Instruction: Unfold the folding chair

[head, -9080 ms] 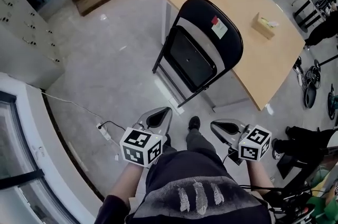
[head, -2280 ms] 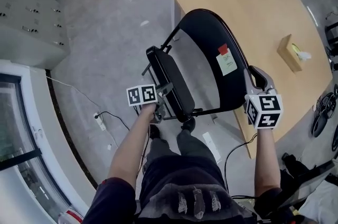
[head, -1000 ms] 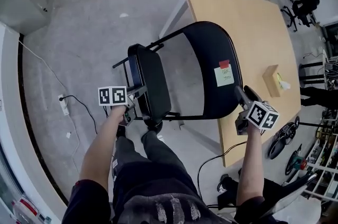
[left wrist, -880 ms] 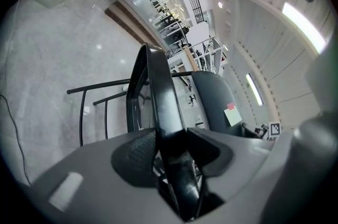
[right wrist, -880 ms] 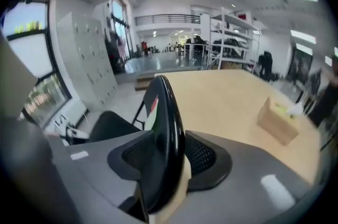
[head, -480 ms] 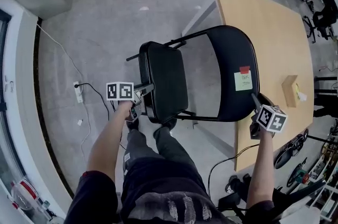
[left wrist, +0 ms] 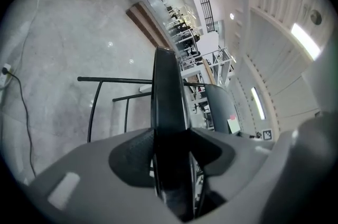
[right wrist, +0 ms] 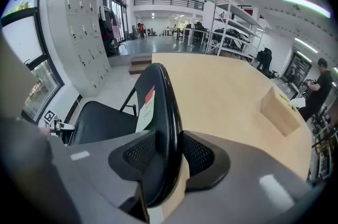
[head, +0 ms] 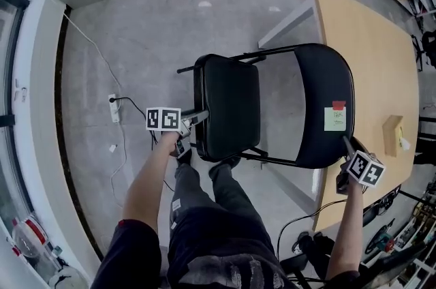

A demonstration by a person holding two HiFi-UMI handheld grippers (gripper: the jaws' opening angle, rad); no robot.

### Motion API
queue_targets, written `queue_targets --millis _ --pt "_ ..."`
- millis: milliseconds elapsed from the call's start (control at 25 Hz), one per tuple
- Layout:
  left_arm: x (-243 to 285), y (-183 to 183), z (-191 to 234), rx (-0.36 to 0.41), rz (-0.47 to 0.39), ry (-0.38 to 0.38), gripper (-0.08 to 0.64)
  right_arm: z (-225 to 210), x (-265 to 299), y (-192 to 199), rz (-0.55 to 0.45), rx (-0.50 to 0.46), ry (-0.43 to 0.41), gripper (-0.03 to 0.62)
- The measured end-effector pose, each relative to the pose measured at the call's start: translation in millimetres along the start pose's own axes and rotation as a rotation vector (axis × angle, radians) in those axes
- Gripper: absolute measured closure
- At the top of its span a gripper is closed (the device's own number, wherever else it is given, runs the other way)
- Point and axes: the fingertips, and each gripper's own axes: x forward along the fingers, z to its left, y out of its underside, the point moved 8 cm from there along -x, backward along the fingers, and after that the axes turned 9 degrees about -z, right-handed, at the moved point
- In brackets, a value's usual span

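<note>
- Head view: folding chair point(head: 235, 80) stands on the grey floor point(head: 136, 28), just beside the wooden surface point(head: 371, 42).
- Seat point(head: 228, 124) is down and roughly level. Backrest point(head: 325, 90) is on the surface side, with a pale note point(head: 334, 119) stuck on it.
- Left claw point(head: 193, 118) is at the seat's side edge, right claw point(head: 346, 143) at the backrest rim.
- A small box point(head: 392, 134) sits on the surface. A power strip point(head: 114, 108) lies on the floor, well apart from the chair.
- Left gripper view: seat point(left wrist: 169, 112) is seen edge-on, running between the jaws of the left claw point(left wrist: 171, 151). Pads sit on both faces and the jaws are opening. Black frame tubes point(left wrist: 94, 106) show to the left, backrest point(left wrist: 222, 106) beyond.
- Right gripper view: right claw point(right wrist: 169, 153) is clamped on the backrest point(right wrist: 163, 106) rim, a pad on each side. Seat point(right wrist: 100, 122) is lower left. Surface point(right wrist: 222, 85) and box point(right wrist: 280, 109) are to the right.
</note>
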Motion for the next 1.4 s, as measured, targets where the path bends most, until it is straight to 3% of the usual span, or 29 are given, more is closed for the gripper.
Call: queue_targets --millis 280,480,640,800,920,1120,1400 --pt "-31 -2 47 -0.056 -0.048 -0.049 0.368 21 11 9 0.025 -0.030 0.026 0.428" --pt "-41 -3 73 -0.069 -0.082 -0.073 0.357 28 17 15 0.055 0.011 0.028 0.430" --pt "-65 1 108 -0.108 -0.134 -0.157 0.356 47 25 26 0.081 0.024 0.011 0.430" --pt "-86 0 143 -0.146 -0.175 -0.239 0.360 65 34 36 0.099 -0.021 0.022 0.438" --pt "-91 0 161 -0.174 -0.182 -0.227 0.360 68 38 41 0.134 0.037 0.032 0.442" --pt "-89 -3 168 -0.168 -0.154 -0.139 0.350 70 40 41 0.143 0.015 0.069 0.439" --pt "-97 -2 186 -0.197 -0.219 -0.172 0.345 96 26 38 0.134 0.010 0.041 0.436"
